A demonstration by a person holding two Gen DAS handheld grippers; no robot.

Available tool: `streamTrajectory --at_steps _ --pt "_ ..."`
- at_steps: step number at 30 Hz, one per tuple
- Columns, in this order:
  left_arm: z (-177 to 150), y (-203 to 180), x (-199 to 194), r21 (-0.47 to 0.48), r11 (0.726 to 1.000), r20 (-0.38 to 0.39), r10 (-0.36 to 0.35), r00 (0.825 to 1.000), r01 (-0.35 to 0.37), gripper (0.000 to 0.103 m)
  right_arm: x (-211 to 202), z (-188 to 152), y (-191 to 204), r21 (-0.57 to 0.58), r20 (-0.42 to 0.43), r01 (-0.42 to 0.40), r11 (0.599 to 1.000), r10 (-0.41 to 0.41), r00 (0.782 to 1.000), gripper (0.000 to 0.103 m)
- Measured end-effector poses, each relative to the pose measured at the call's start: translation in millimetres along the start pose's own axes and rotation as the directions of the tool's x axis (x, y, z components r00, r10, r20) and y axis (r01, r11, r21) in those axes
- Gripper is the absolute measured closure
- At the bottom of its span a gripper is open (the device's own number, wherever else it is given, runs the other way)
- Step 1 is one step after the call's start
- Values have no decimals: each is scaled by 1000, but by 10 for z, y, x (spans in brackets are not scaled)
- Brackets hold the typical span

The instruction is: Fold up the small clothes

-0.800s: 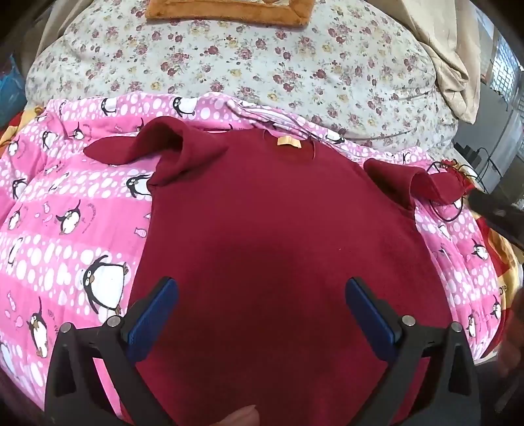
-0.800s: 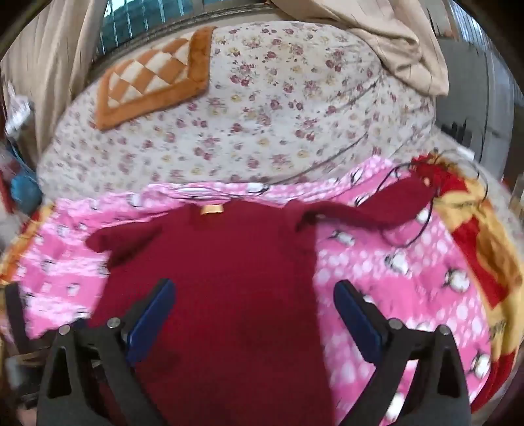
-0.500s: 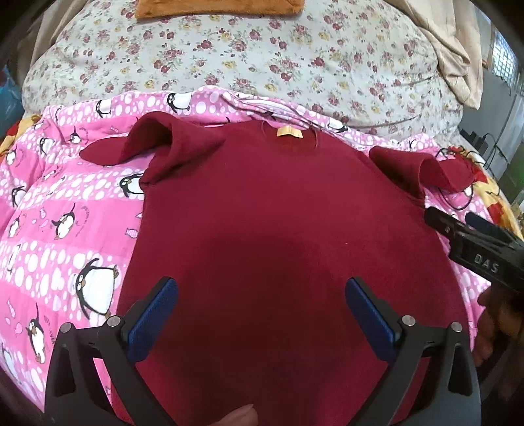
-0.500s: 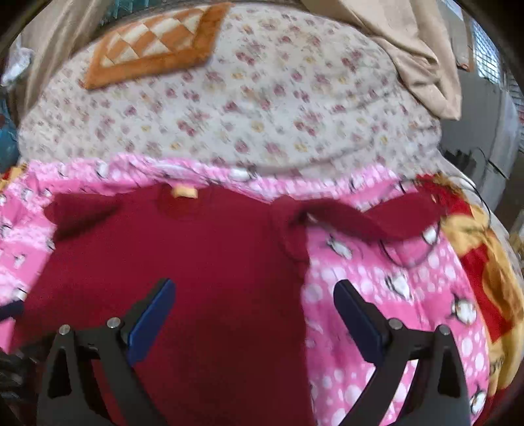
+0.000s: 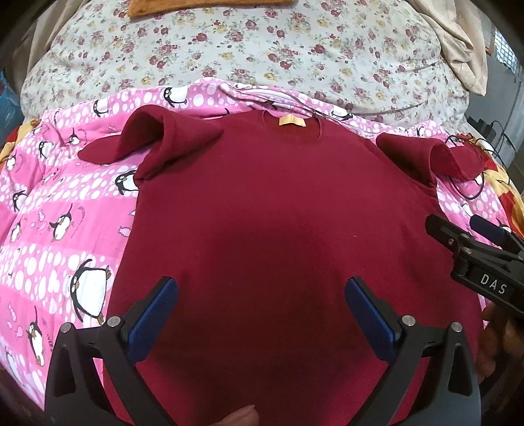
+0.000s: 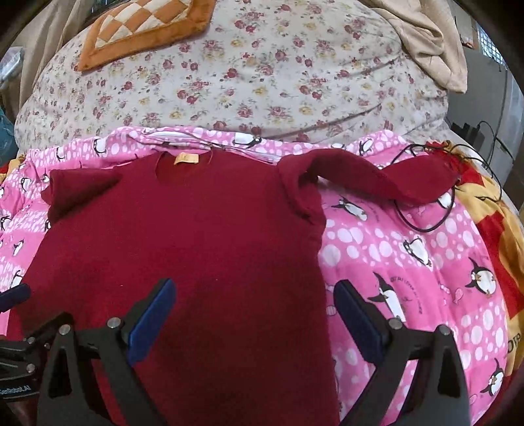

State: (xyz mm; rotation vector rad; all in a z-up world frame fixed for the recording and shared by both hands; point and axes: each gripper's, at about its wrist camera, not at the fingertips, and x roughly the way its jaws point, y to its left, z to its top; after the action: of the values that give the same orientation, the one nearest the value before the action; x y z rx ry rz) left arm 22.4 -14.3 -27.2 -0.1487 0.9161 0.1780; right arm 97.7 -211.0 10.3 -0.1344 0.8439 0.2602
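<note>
A dark red small sweater (image 5: 281,209) lies flat, neck away from me, on a pink penguin blanket (image 5: 59,209). A yellow label (image 5: 291,121) marks the collar. Both sleeves are bunched and raised: the left sleeve (image 5: 144,141) and the right sleeve (image 5: 435,157). My left gripper (image 5: 260,300) is open and empty above the sweater's lower middle. My right gripper (image 6: 252,303) is open and empty over the sweater's right side edge (image 6: 321,249); it also shows in the left wrist view (image 5: 471,242). The sweater (image 6: 183,249) and its long right sleeve (image 6: 376,180) show in the right wrist view.
A floral quilt (image 5: 262,49) lies beyond the blanket, with an orange checked cushion (image 6: 144,29) on it. A beige cloth (image 6: 432,42) hangs at the far right. A black cable (image 6: 425,226) loops near the right sleeve, beside a red and yellow blanket (image 6: 491,222).
The left gripper has moved forward and lower over the sweater. The right gripper has swung left and in toward the sweater's right edge, coming into the left wrist view.
</note>
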Motion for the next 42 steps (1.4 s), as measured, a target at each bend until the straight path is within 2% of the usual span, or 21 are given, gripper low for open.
streamTrajectory --at_steps 12,24,29,31,35,42 --pt "54 -25 9 12 1000 29 23 999 -24 18 12 -46 -35 -25 8 14 1000 -14 1000 4" --pt "36 -51 -8 37 998 39 45 998 -47 18 -202 -13 154 -86 109 -71 994 80 991 4" --pt "50 -27 -17 27 999 37 39 999 -40 18 -234 -40 227 -112 177 -19 994 38 984 4" --pt "47 -28 -17 27 999 34 38 999 -39 18 -190 -51 232 -101 155 -37 994 52 987 4" --pt "46 -30 -15 26 999 34 37 999 -38 18 -73 -70 240 -94 60 -62 994 68 996 4" --pt "10 -47 37 30 998 7 51 999 -51 18 -70 -79 228 -93 52 -78 993 83 995 4"
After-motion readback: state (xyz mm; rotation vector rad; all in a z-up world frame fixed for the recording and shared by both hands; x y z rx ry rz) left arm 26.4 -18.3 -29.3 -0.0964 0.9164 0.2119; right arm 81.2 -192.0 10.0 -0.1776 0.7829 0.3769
